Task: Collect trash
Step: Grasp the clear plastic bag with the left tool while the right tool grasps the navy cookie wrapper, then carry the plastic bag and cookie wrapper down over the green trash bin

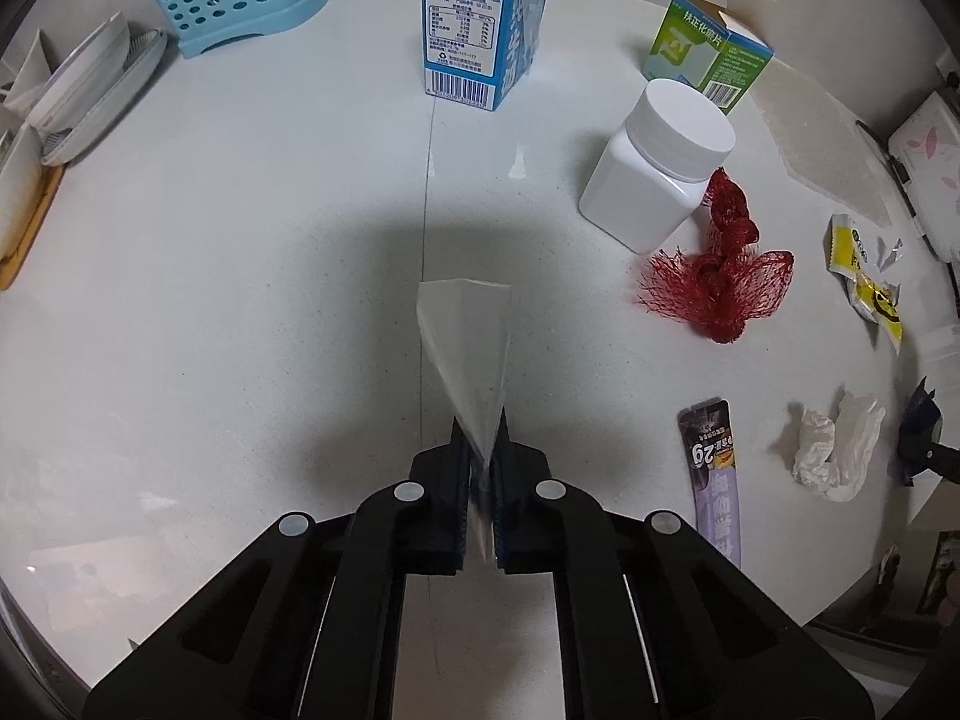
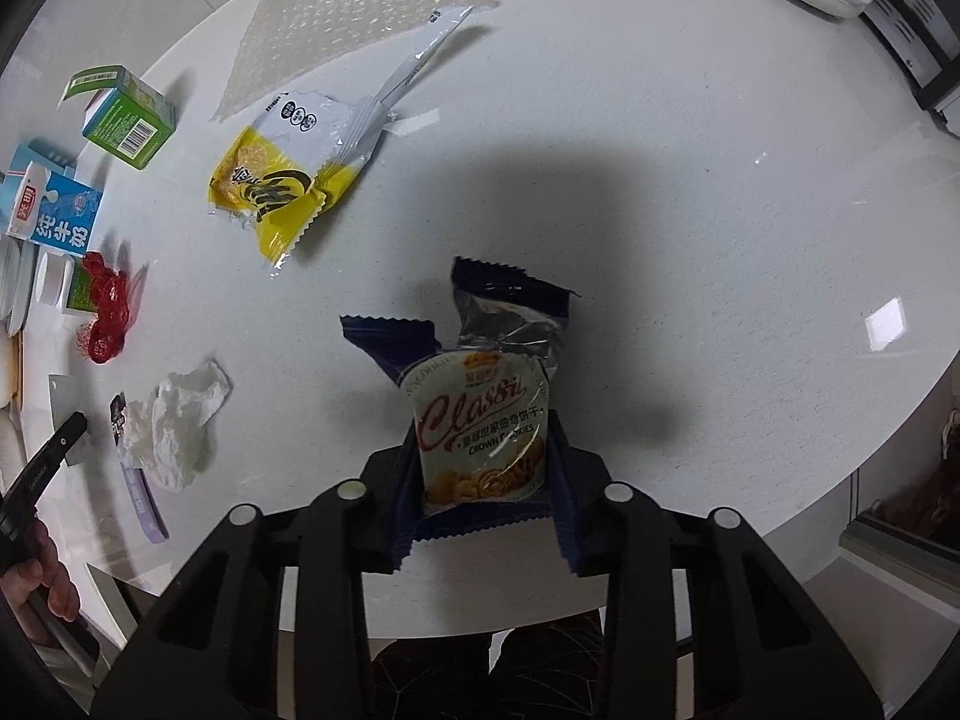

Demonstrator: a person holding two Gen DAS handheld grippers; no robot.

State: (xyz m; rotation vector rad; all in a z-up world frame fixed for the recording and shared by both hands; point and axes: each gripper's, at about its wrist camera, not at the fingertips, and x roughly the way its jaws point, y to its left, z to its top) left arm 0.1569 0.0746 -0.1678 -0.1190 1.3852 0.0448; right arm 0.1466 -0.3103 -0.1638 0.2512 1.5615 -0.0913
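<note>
White table (image 1: 210, 300); scattered wrappers (image 2: 282, 180).

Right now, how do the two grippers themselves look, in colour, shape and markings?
Both are matte black plastic. The left gripper has two angular linkage arms per side with round silver rivets at the joints, and blue ribbed pads on the inner faces of its fingers. The right gripper has the same black linkages and silver rivets. No cables show. In the right wrist view, small pale lettering on the left gripper's handle is unreadable.

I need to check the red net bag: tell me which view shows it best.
The left wrist view: the red net bag lies large and sharp beside the white bottle. The right wrist view shows it small and warped at the left edge.
</note>
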